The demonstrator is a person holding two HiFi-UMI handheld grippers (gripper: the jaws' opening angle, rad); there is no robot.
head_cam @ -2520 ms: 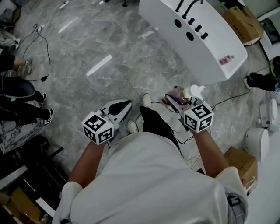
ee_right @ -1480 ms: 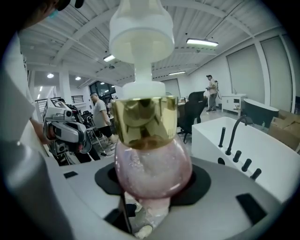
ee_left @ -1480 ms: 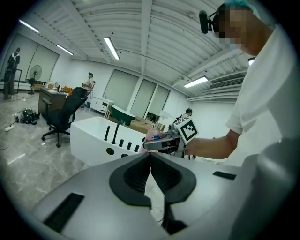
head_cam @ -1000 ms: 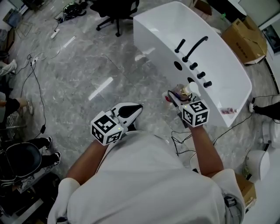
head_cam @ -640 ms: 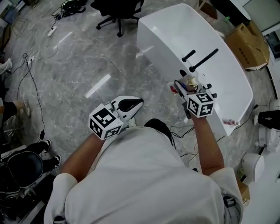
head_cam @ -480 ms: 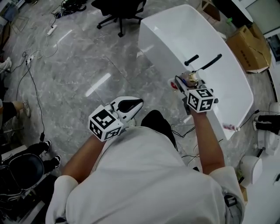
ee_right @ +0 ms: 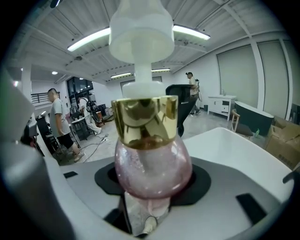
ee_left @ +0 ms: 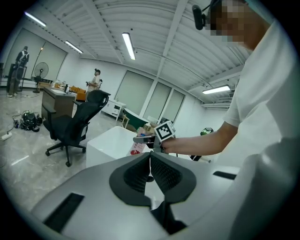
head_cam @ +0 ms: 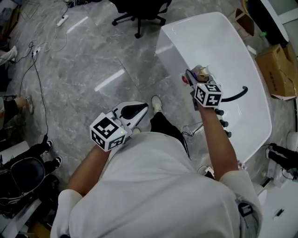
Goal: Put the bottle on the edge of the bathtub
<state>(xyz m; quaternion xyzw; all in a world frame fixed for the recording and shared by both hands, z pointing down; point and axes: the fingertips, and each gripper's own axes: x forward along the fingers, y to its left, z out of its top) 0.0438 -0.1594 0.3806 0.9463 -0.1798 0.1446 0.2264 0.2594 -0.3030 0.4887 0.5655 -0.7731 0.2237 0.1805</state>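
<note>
A pink glittery bottle (ee_right: pixel 152 164) with a gold collar and white pump stands upright between the jaws of my right gripper (ee_right: pixel 151 197), which is shut on its round body. In the head view the bottle (head_cam: pixel 201 72) and right gripper (head_cam: pixel 194 78) hang over the near rim of the white bathtub (head_cam: pixel 219 32). My left gripper (head_cam: pixel 132 110) is held low beside the person's body, over the floor, left of the tub. In the left gripper view its dark pads (ee_left: pixel 161 171) meet at the tips with nothing between them.
A black faucet (head_cam: pixel 235 95) and several black knobs (head_cam: pixel 223 123) sit on the tub's far rim. A black office chair (head_cam: pixel 144 11) stands beyond the tub's end. Cardboard boxes (head_cam: pixel 279 65) lie at the right, and cables (head_cam: pixel 37 51) cross the marble floor at the left.
The person has walked up to the tub. My right gripper with the bottle went from in front of the tub's side to over its near rim. The left gripper stayed by the body.
</note>
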